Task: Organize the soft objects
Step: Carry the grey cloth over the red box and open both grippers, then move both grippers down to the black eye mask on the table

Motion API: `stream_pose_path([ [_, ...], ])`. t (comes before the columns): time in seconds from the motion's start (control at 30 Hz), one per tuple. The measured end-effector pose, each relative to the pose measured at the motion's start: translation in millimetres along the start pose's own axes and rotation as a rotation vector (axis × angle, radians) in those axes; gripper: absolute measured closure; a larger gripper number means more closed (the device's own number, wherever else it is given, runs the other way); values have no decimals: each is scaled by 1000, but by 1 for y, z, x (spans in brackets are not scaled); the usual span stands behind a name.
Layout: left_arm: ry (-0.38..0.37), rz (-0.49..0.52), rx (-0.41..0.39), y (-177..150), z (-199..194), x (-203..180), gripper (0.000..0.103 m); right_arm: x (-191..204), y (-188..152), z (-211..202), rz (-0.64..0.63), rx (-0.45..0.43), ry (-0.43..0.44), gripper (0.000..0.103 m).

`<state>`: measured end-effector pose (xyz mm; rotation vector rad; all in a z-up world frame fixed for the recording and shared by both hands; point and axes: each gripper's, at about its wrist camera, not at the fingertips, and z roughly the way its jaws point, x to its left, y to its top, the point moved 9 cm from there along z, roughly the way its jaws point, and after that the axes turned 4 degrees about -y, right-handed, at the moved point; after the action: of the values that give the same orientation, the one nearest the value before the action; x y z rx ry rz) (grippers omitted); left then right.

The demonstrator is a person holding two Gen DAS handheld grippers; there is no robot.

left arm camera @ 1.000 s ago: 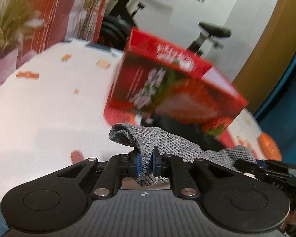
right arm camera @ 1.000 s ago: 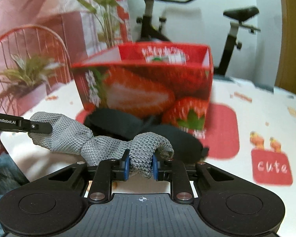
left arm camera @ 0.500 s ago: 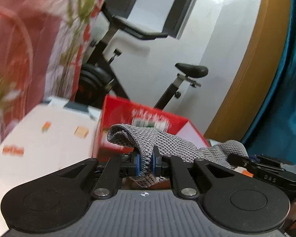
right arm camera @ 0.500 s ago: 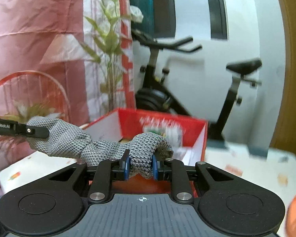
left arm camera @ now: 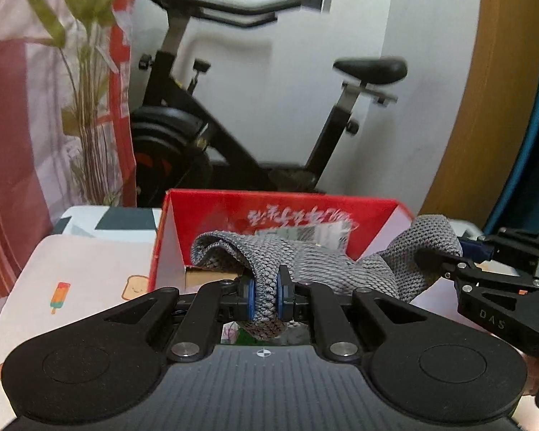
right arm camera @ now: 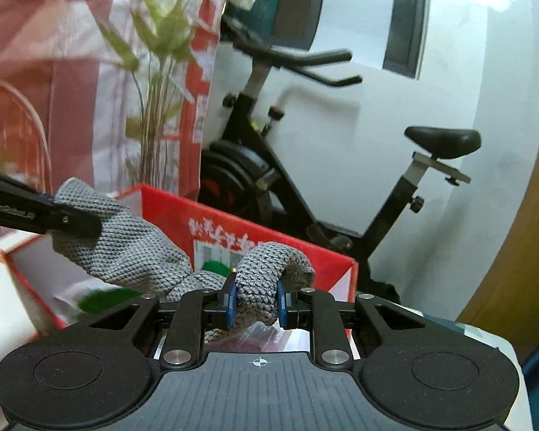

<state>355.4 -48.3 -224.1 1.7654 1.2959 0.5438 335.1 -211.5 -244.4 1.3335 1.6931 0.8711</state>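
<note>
Left gripper (left arm camera: 266, 296) clamped on one end of grey knit cloth (left arm camera: 305, 255) | right gripper (right arm camera: 257, 303) pinching the other end, bunched thick between its pads | cloth slung between the two, above open red box (left arm camera: 280, 212) at 12 o'clock | box on patterned table (left arm camera: 86, 262) | exercise bike (right arm camera: 305, 165) behind, plant (left arm camera: 79, 72) at 10 o'clock
</note>
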Motion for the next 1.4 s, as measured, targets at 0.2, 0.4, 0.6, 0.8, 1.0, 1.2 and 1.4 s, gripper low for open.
stream_pose_path([
  [0.2,47,15,101,-7,41,14,91,3,-16,40,4,107,29,84],
  [0.4,59,15,171,-14,64,28,89,-1,-30,57,32,177,25,83],
  [0.6,38,18,171,-14,65,34,71,-6,-24,55,12,176,3,70],
  [0.8,-5,19,106,-6,46,23,32,-20,-4,33,39,87,-39,37],
  [1.0,-34,26,18,6,15,9,13,-32,12,-11,108,-18,-41,8],
  [1.2,-40,19,-74,2,-28,-3,14,-41,10,-58,202,-85,-26,1],
  [1.4,-76,-43,-98,-28,-62,-10,16,-44,-26,-90,288,-77,-19,0],
])
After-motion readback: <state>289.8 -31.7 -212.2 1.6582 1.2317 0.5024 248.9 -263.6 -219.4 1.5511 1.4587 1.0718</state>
